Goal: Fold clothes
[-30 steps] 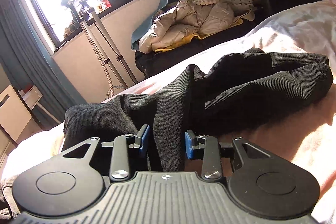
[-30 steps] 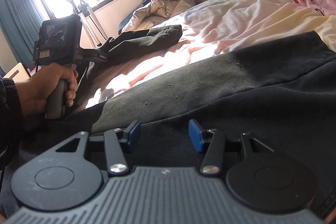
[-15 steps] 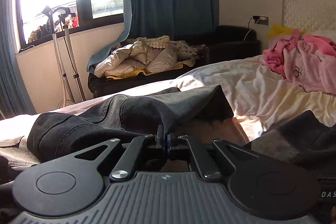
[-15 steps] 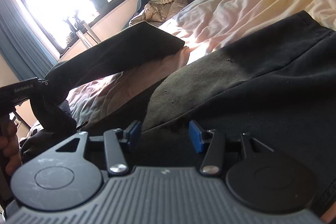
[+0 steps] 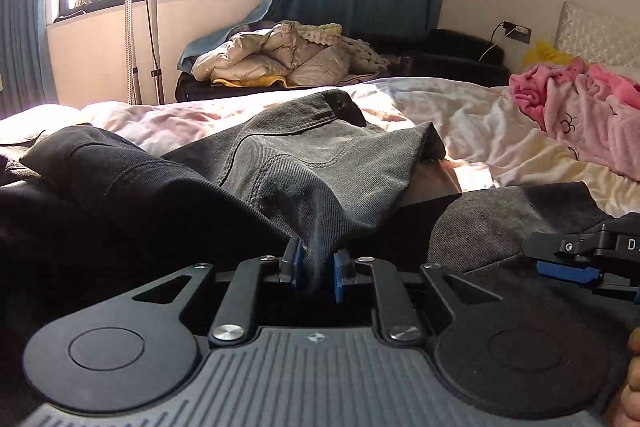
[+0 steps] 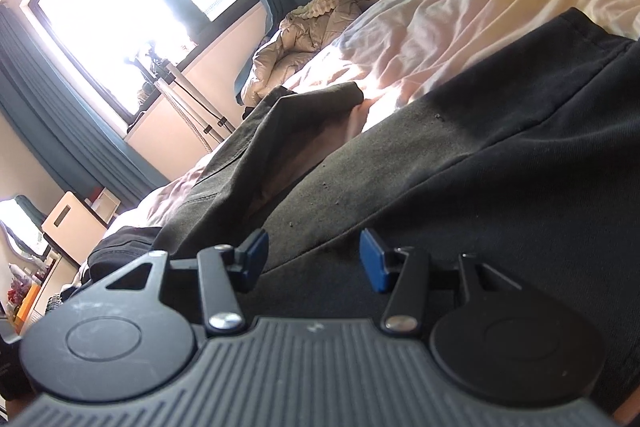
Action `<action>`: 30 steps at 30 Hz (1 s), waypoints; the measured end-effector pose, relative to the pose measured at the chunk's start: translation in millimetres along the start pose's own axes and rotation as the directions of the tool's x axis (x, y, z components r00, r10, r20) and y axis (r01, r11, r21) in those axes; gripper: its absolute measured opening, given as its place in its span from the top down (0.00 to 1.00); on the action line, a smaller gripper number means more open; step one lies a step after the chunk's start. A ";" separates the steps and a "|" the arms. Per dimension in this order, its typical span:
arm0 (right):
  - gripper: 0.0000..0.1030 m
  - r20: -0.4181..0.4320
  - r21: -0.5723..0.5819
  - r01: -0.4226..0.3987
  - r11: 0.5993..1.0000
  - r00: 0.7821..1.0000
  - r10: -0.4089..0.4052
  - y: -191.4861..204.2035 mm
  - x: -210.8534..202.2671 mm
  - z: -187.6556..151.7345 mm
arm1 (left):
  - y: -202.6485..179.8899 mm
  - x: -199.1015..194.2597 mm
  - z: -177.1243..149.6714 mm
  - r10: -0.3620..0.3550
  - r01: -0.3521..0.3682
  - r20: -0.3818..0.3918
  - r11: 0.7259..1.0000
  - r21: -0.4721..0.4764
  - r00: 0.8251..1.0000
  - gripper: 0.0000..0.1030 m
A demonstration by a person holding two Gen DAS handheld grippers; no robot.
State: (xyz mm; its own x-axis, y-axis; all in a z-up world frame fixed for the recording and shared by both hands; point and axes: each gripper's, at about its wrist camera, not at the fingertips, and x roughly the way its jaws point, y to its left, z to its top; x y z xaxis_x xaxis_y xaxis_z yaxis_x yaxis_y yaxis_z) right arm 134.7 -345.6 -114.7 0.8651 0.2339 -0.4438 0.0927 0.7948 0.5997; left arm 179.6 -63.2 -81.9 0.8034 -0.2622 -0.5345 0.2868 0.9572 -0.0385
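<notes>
Dark grey trousers (image 5: 320, 163) lie on the bed, one leg drawn back over the rest toward me. My left gripper (image 5: 316, 267) sits low on the cloth. Its jaws are opening, and a ridge of that leg still stands between the blue pads (image 5: 295, 261) without being pinched. In the right wrist view the trousers (image 6: 460, 167) spread flat, with the folded-over leg (image 6: 260, 131) behind. My right gripper (image 6: 314, 259) rests open on the fabric, pads wide apart. A finger (image 5: 568, 247) of my right gripper shows at the right edge of the left wrist view.
Rumpled pale bed sheet (image 5: 460, 115) stretches beyond the trousers. A pink garment (image 5: 580, 107) lies at the far right near the headboard. A beige quilted jacket (image 5: 280, 59) is heaped on a dark couch under the window. Stand poles (image 5: 128, 27) rise by the wall.
My left gripper closed on the trouser leg, carried it over toward the right gripper, and its jaws have now parted. The right gripper stayed in place and rolled slightly.
</notes>
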 end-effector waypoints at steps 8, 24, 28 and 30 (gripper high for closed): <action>0.49 0.019 -0.083 0.002 0.997 1.000 0.000 10.1 1.3 -4.1 | 8.5 -16.6 -31.5 0.015 -0.014 0.013 0.998 -0.061 1.000 0.43; 0.49 0.011 -0.123 0.036 0.992 0.999 -0.035 9.1 10.5 -10.6 | 3.8 3.3 -50.3 0.054 -0.052 0.012 0.996 -0.079 0.998 0.26; 0.49 0.016 -0.120 0.040 0.992 0.999 -0.038 8.5 8.7 -10.0 | 3.2 5.2 -52.2 0.053 -0.051 0.014 0.996 -0.073 0.999 0.22; 0.49 0.017 -0.115 0.037 0.993 0.999 -0.036 8.0 8.2 -9.1 | 1.6 6.3 -53.3 0.058 -0.057 0.014 0.996 -0.064 0.998 0.20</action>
State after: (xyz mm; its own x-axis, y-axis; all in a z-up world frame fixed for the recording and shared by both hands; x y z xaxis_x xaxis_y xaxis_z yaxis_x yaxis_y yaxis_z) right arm 138.0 -332.2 -119.6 0.8696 0.1958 -0.4533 0.0675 0.8623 0.5020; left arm 157.3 -56.8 -130.4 0.8260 -0.2082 -0.5238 0.2066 0.9764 -0.0624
